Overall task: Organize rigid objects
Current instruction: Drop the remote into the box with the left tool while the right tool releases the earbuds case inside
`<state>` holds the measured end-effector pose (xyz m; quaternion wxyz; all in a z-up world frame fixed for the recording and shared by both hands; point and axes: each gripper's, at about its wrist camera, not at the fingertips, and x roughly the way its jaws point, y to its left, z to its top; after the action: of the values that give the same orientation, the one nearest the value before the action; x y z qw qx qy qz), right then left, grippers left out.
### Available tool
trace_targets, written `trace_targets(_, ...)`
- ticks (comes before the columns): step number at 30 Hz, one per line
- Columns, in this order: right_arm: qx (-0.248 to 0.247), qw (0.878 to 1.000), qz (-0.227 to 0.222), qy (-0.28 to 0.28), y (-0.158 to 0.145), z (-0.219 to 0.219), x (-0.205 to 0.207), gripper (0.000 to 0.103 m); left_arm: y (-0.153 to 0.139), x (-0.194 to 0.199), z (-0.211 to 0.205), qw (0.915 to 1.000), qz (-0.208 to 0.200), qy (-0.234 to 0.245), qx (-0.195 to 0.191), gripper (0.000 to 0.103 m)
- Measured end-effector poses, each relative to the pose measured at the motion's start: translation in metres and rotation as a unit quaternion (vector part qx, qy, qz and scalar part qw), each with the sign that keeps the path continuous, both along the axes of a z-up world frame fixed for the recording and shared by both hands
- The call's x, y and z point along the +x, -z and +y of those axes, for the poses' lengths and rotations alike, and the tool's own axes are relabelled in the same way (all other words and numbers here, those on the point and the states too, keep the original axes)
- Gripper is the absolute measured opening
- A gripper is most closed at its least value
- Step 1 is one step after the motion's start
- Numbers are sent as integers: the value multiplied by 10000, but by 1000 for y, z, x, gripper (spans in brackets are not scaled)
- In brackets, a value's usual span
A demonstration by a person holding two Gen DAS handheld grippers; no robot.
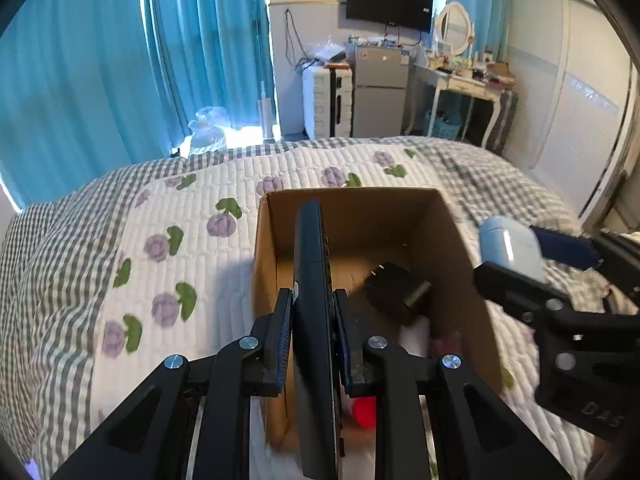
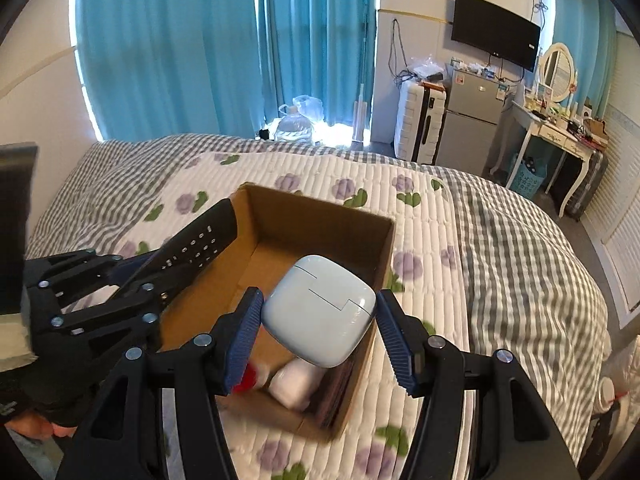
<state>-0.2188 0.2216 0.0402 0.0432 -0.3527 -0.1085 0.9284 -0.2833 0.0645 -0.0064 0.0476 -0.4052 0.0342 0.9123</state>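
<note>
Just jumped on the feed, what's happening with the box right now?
A person is packing the cardboard box on the bed. The left tongs are shut on a black remote, held over the box. The right tongs grip a pale blue earbud case above it. A black charger already lies inside.

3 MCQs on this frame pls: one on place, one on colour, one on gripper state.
1. Where is the remote control?
A. Flat on the quilt
B. Clamped in the left gripper, over the cardboard box
C. On the dresser

2. What colour is the earbud case?
A. Pale blue
B. Red
C. Black

3. What is the right gripper doing?
A. Open, nothing in it
B. Shut on nothing
C. Holding the case

Answers: 1 B, both pads press the remote's sides; 2 A, its shell looks pale blue; 3 C, the case sits between the pads above the box.
</note>
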Motion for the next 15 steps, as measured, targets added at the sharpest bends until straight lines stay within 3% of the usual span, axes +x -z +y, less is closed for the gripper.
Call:
trace_targets(8,124,9997,-202,11,27,28,-44,58,62,-45,5,9985,-522,-108,77,20)
trace_targets(11,8,9997,-264,11,38,38,-47,58,69,-43,8,9991,-390,-94,-136,20)
trace_targets(14,-36,9996,-277,-17,41,43,-48,58,66,-41,12,9992,-378,-2,-146,29)
trace_targets(15,-47,9996,-270,-28,41,43,-48,58,64,-40,12,9992,-390,17,-103,37)
